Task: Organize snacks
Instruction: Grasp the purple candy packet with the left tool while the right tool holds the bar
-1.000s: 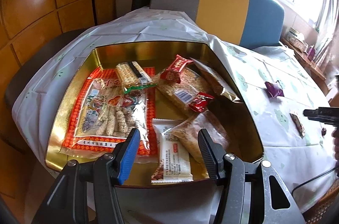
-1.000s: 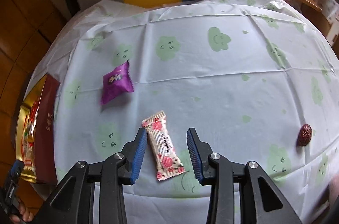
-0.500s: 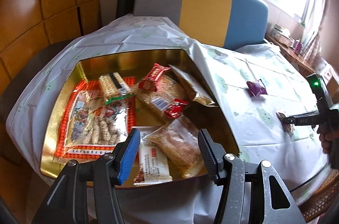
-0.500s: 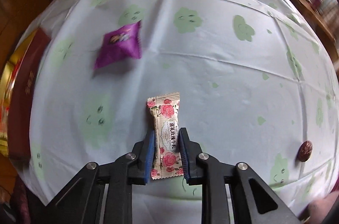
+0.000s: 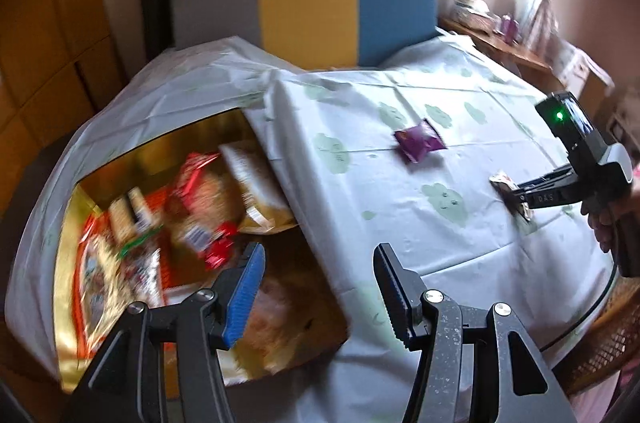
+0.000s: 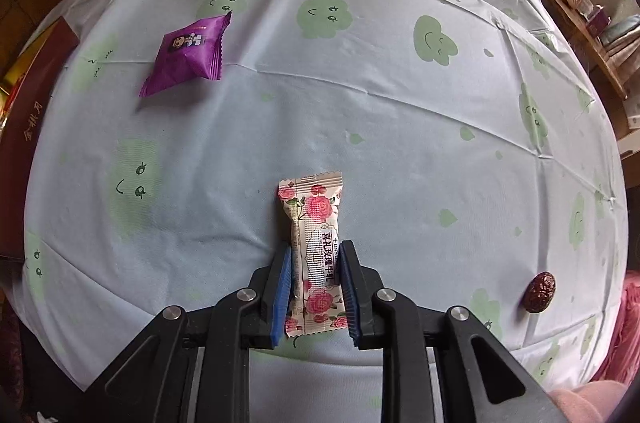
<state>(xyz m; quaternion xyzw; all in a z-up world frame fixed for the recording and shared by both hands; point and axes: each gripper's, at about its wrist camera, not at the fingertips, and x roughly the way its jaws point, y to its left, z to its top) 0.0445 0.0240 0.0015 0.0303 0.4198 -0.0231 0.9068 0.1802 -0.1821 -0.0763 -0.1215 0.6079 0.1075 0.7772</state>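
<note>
Right wrist view: right gripper (image 6: 316, 279) pinches rose-print candy (image 6: 314, 255); left gripper (image 5: 316, 287) spread above snack tin (image 5: 70, 223).

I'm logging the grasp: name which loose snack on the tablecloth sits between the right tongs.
The rose-print candy bar, pinched between the right tongs. The purple packet and the dark brown candy lie apart, untouched.

Black angular frames with silver screws; blue ribbed pads on the fingers (image 6: 282, 287); green indicator light and black cable on the right gripper (image 5: 520, 201).
</note>
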